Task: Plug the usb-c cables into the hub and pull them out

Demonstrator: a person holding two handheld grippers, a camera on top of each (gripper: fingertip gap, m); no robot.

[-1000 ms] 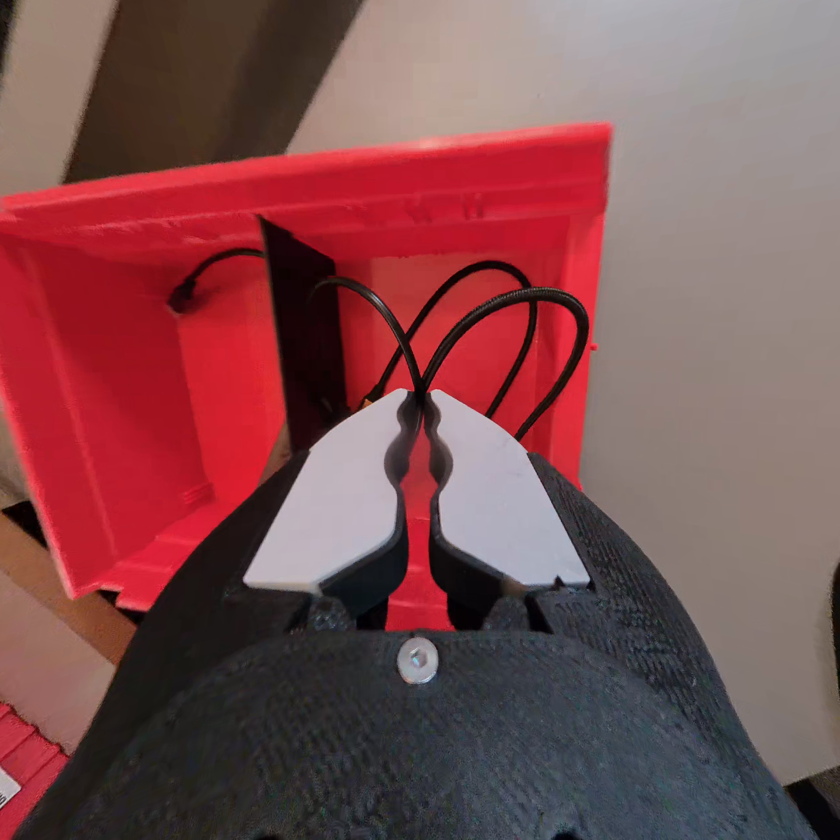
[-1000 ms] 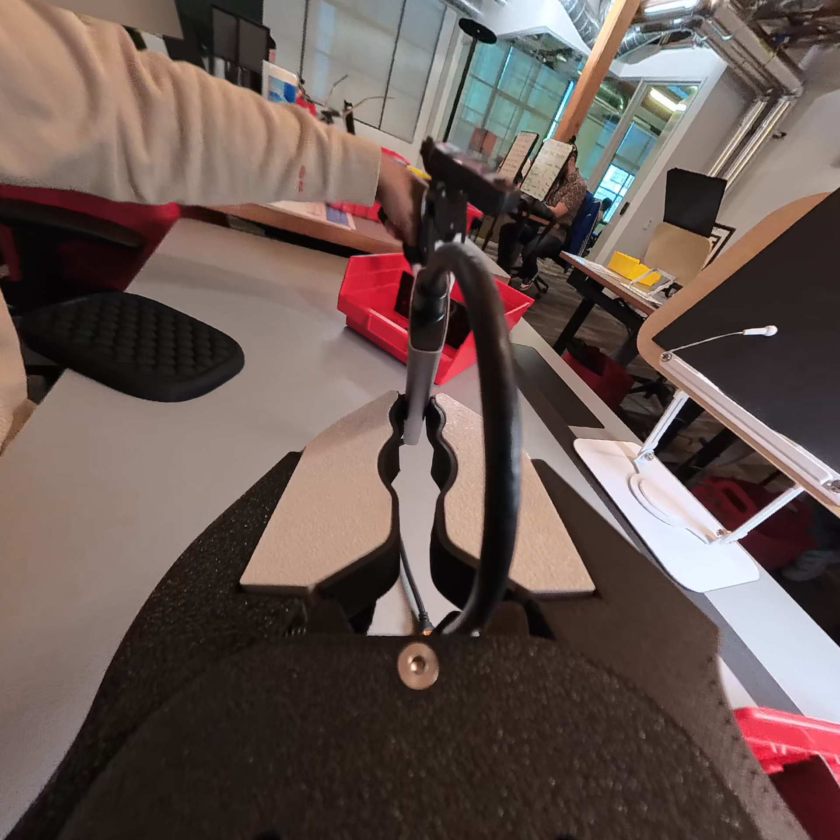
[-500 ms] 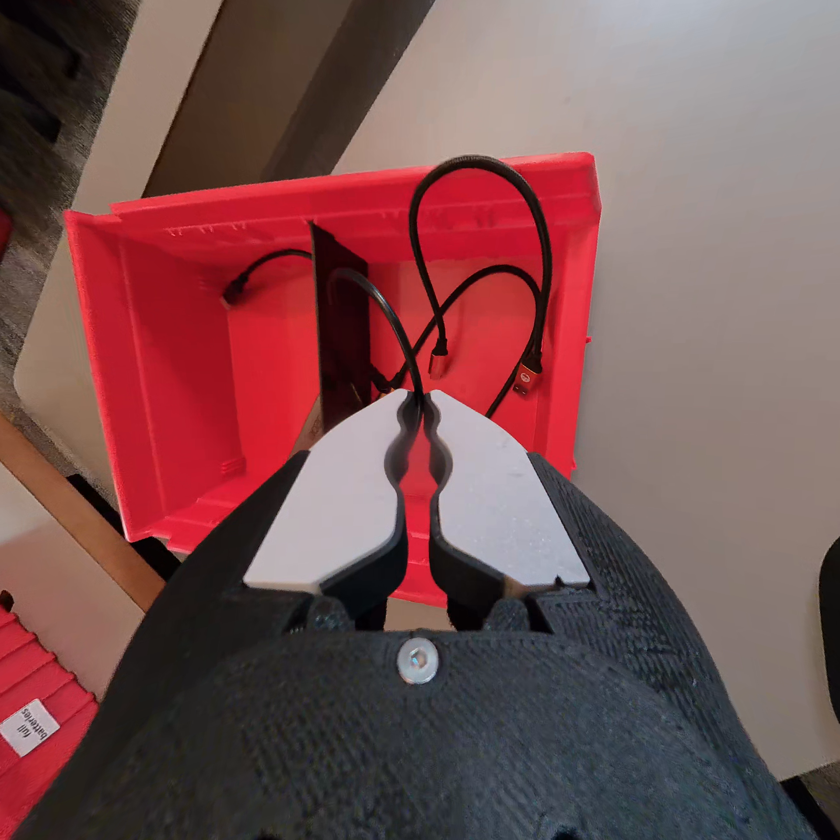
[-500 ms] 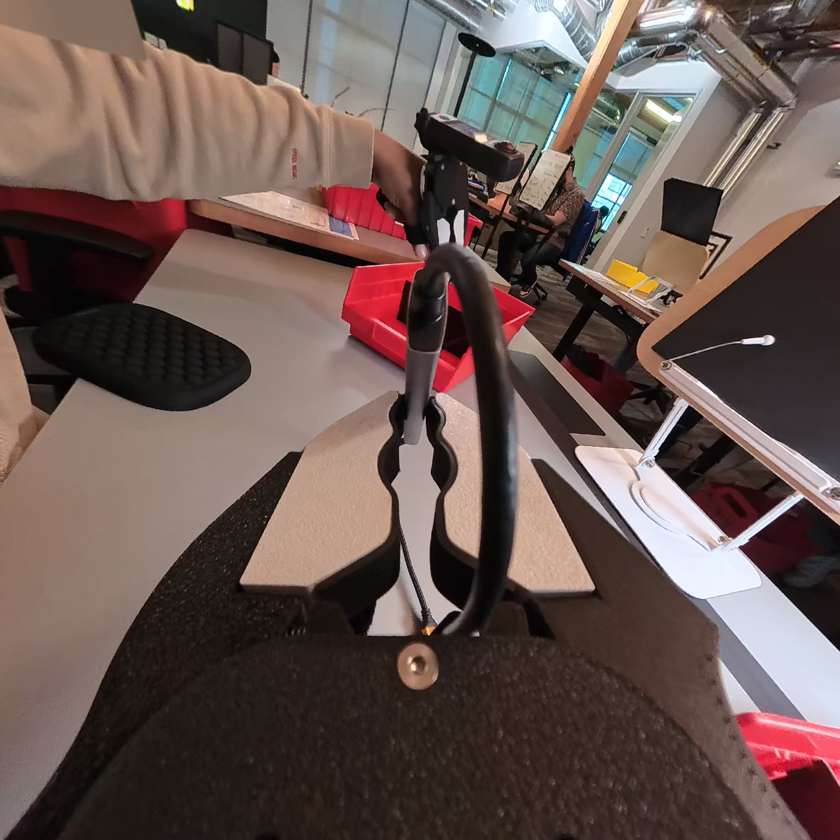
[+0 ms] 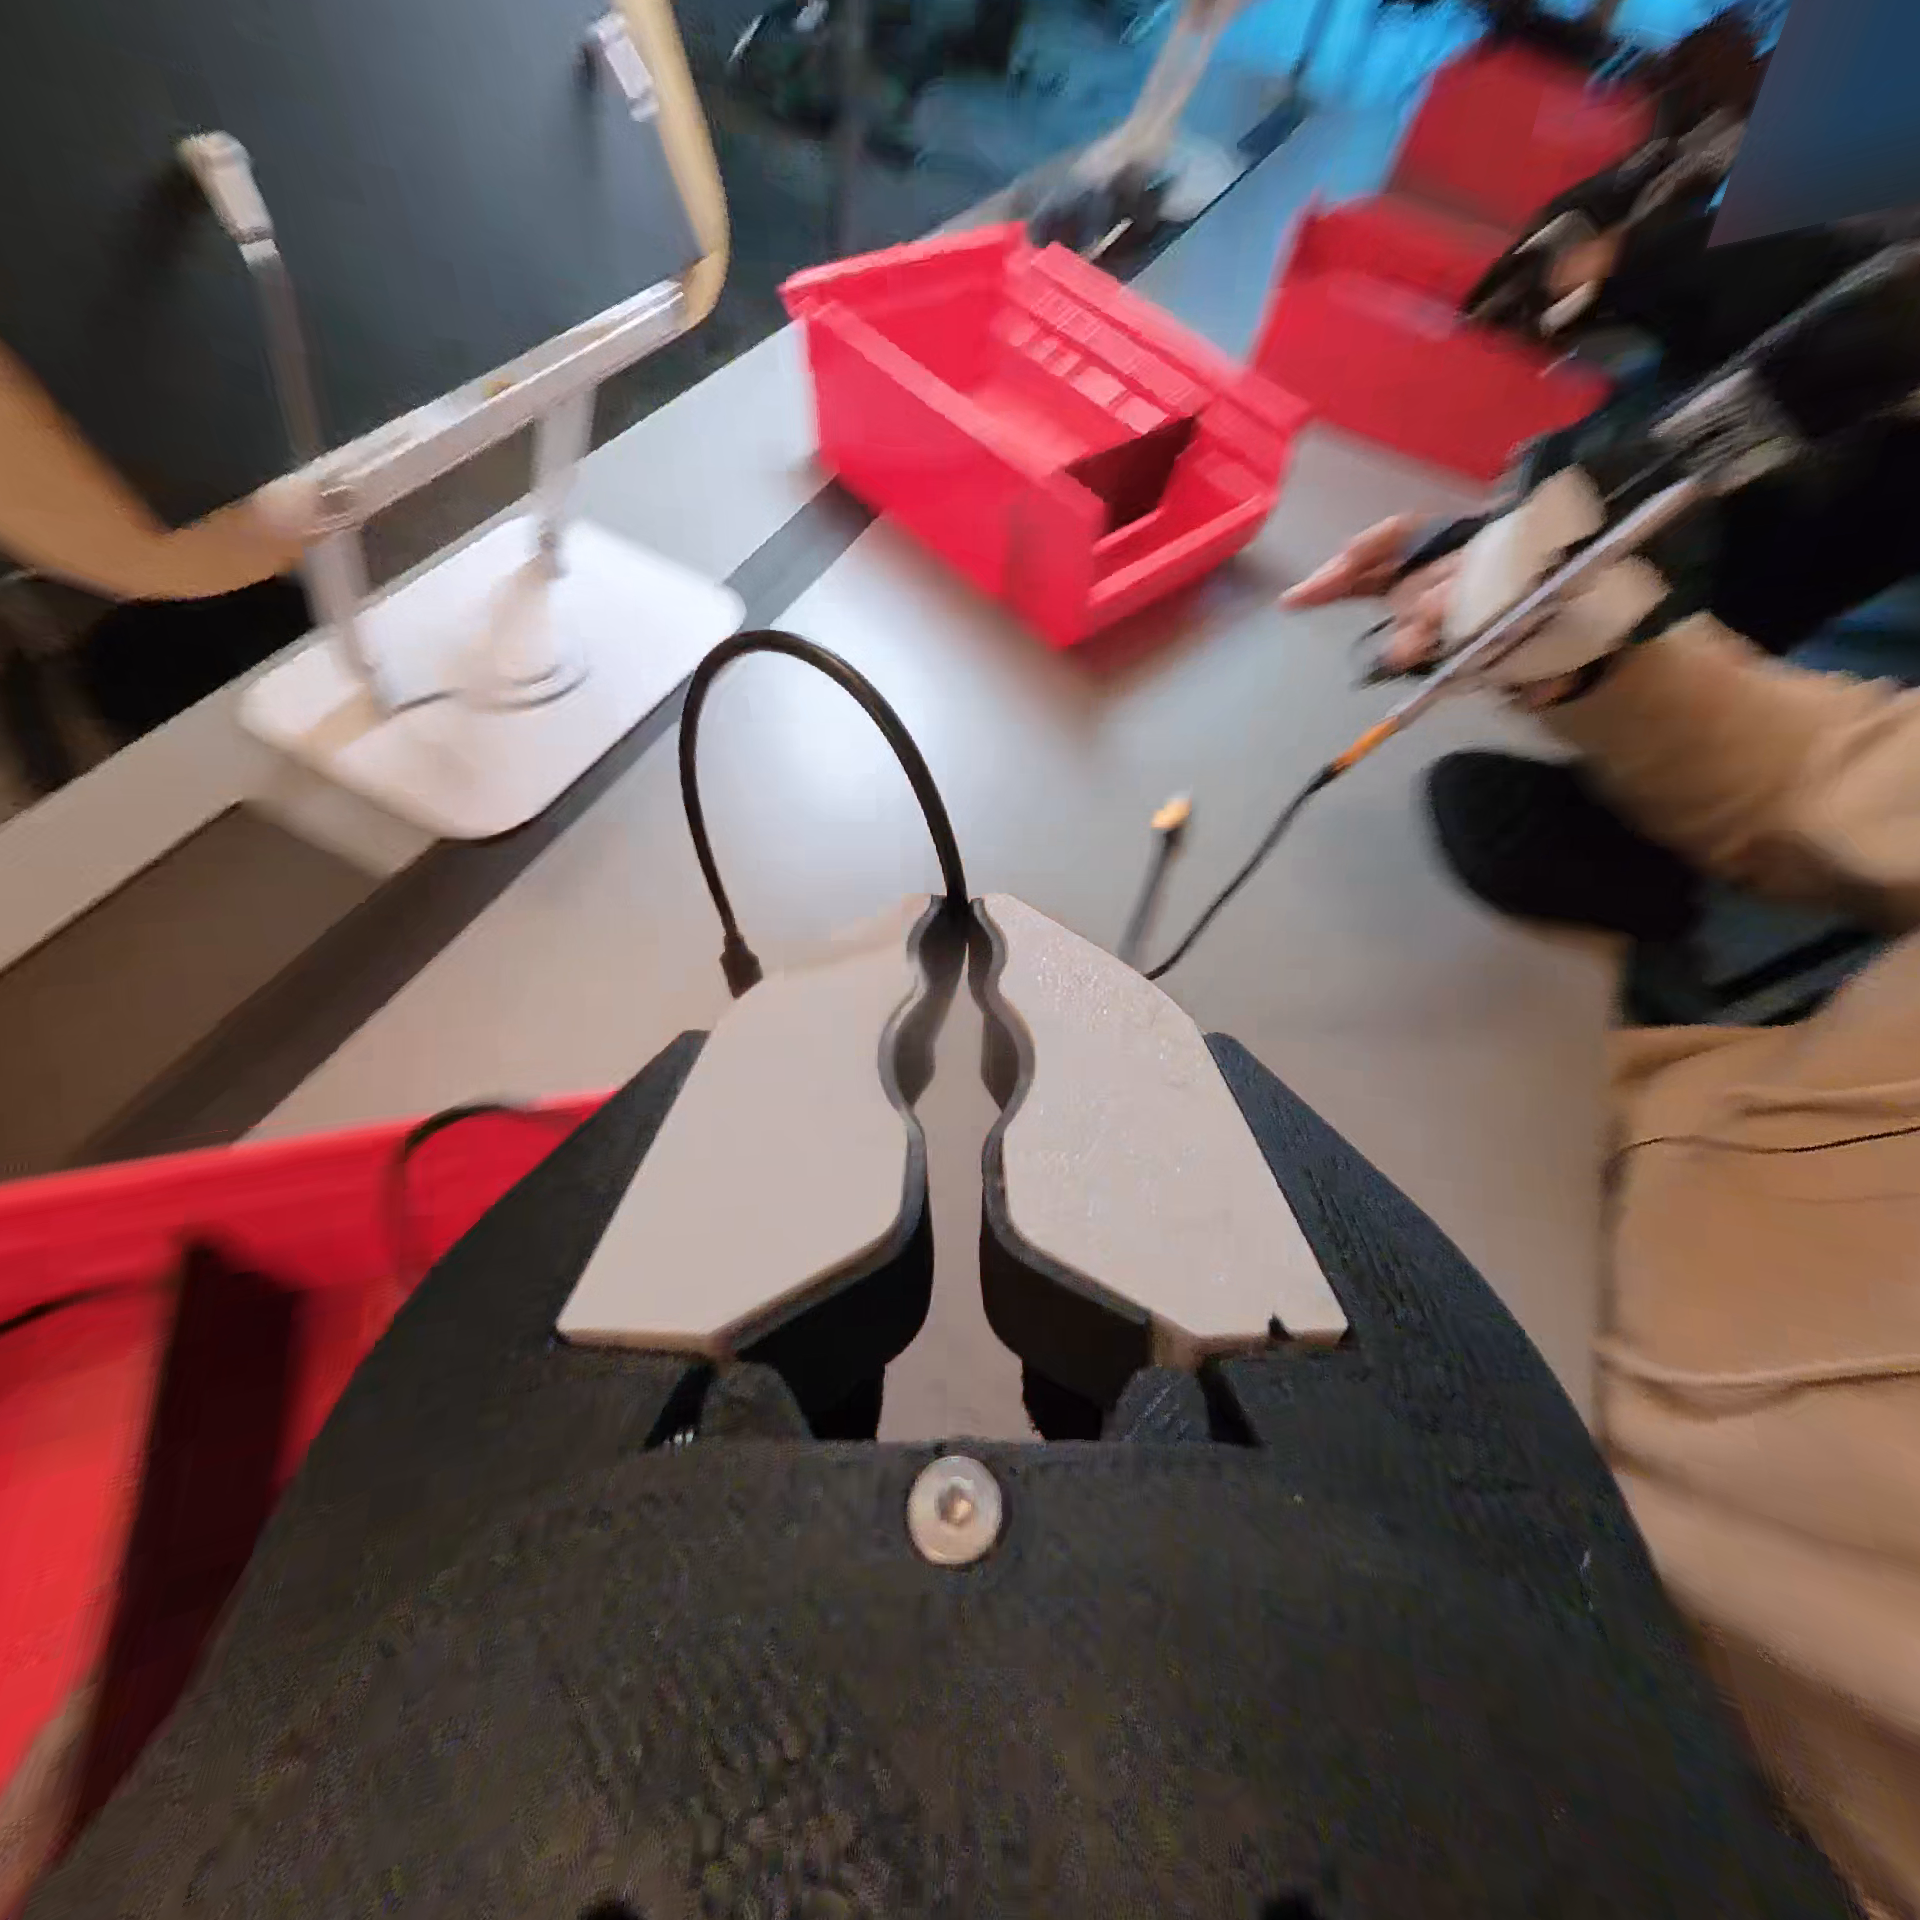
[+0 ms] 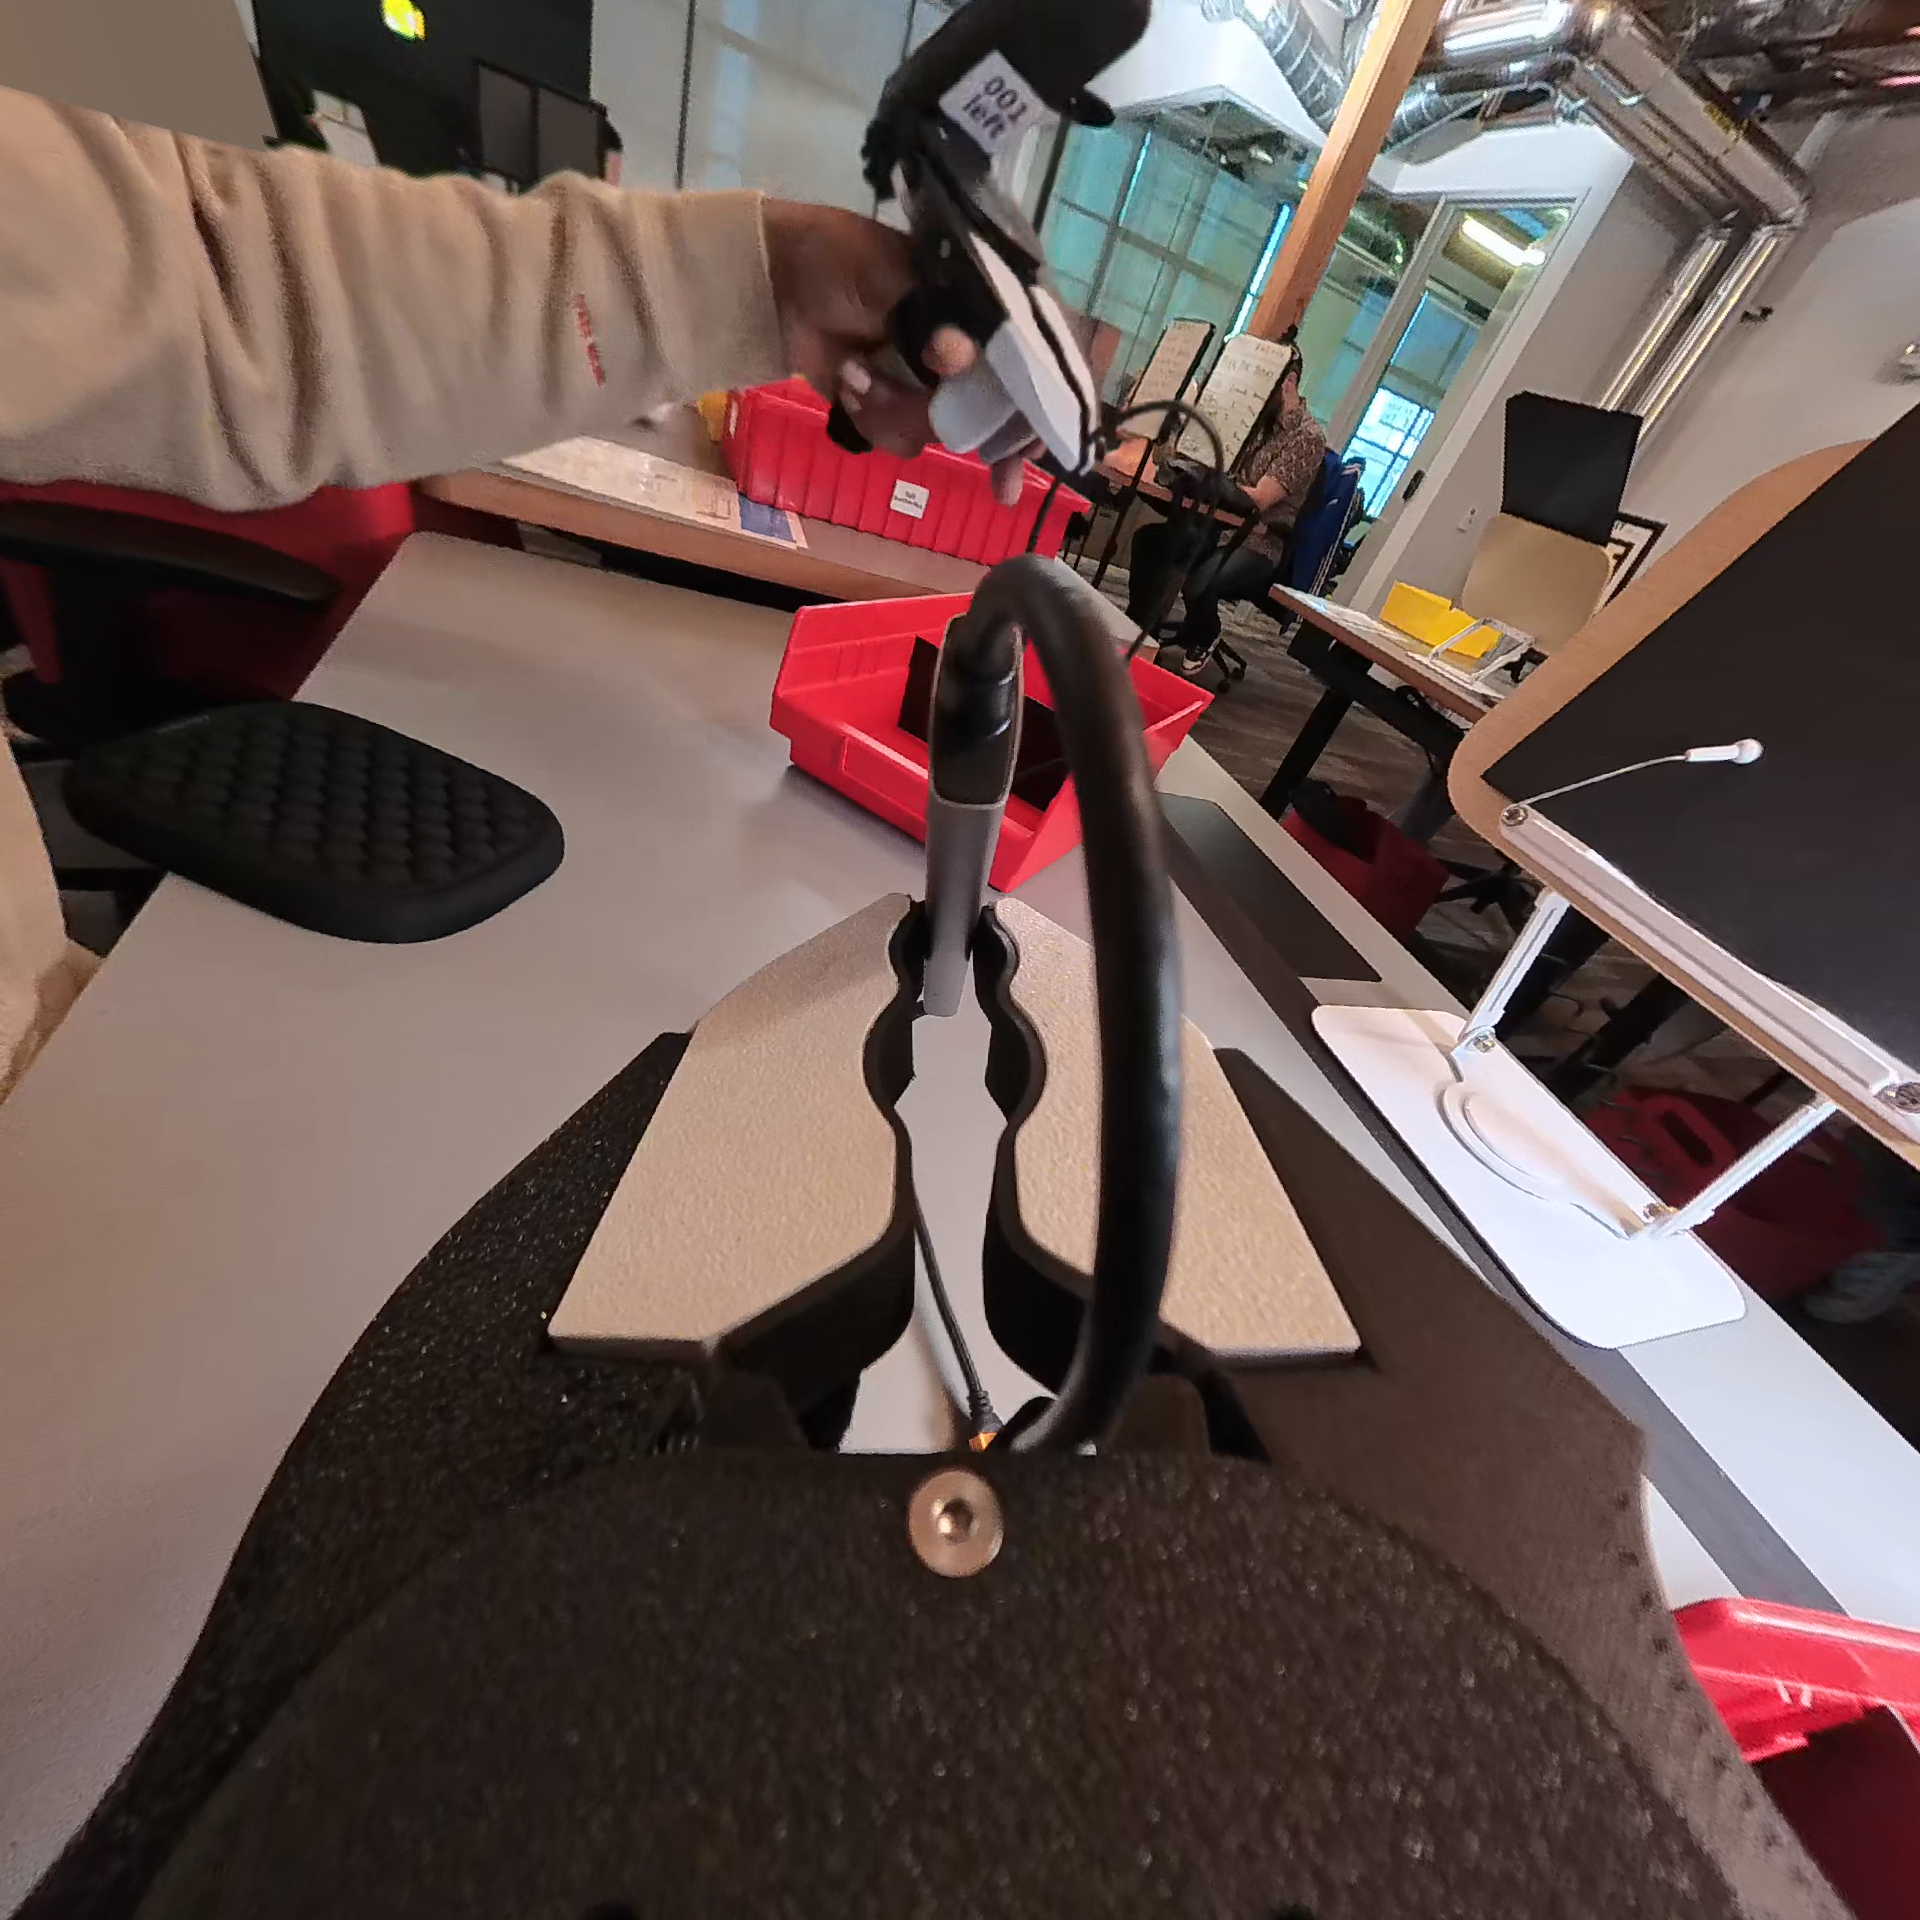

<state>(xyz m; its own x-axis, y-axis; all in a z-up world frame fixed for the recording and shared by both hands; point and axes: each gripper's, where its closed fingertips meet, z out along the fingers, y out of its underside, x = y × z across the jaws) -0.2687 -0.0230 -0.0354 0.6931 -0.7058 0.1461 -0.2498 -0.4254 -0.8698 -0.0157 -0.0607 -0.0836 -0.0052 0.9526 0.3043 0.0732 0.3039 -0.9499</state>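
My left gripper [image 5: 956, 914] is shut on a thin black usb-c cable [image 5: 821, 665]. The cable arcs up and left, and its plug [image 5: 740, 971] hangs free. My right gripper [image 6: 951, 920] is shut on the slim grey hub [image 6: 961, 831] and holds it upright above the grey table [image 6: 520, 727]. The hub's thick black lead [image 6: 1143, 935] loops down to the right. In the right wrist view the left gripper [image 6: 1013, 353] is raised high in a hand. A second cable with an orange-collared plug [image 5: 1174, 810] lies on the table.
A red bin [image 6: 894, 748] with a black divider sits ahead on the table. Another red bin [image 5: 125, 1299] is low at the left. A white stand base [image 5: 488, 707], a black padded armrest [image 6: 312, 821] and a beige sleeve [image 5: 1766, 1143] are close by. My right fingertips sit around 25 cm from my left ones.
My left gripper has lifted its cable out of the red bin and swung up and round to face the table. My right gripper has held the hub still.
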